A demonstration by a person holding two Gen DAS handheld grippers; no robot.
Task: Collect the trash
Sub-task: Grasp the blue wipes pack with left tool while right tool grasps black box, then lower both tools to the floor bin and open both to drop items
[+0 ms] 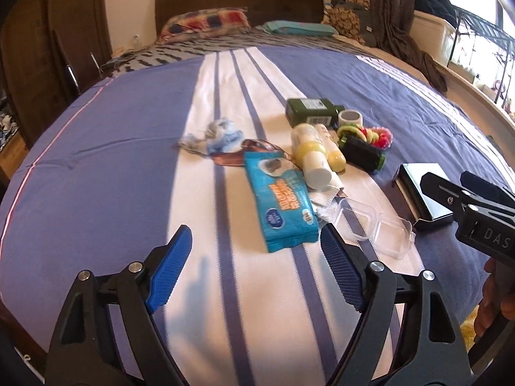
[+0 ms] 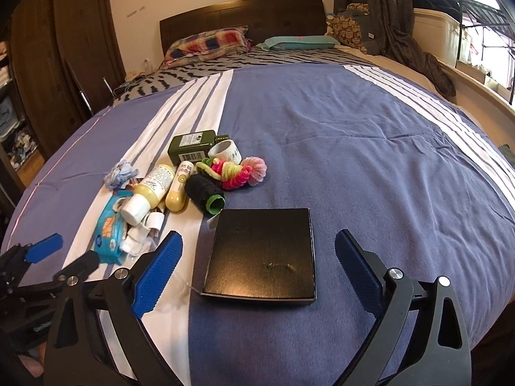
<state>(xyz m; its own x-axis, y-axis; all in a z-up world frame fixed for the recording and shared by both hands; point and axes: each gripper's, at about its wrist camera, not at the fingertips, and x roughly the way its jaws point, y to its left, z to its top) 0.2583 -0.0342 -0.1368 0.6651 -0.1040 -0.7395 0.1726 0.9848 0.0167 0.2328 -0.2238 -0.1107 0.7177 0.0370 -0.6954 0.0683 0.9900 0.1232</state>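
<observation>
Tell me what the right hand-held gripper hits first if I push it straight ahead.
Probably the black box, lying flat on the bedspread between the open right hand-held gripper fingers, though depth is hard to judge.

You have a soft, matt woven bedspread [image 2: 322,148] under everything, faintly creased, and on it, nearest your right gripper [image 2: 257,273], a black box [image 2: 260,254] with a smooth, glossy lid that catches the light. Left of that box lie a shiny blue plastic wipes pack [image 1: 280,202], a clear hard plastic case [image 1: 373,228], crumpled white paper [image 2: 135,241] and a bristly black hair roller [image 2: 206,193]. Your gripper fingers [image 1: 169,267] wear ribbed blue rubbery pads on matt black plastic arms with bright metal rivets.
</observation>
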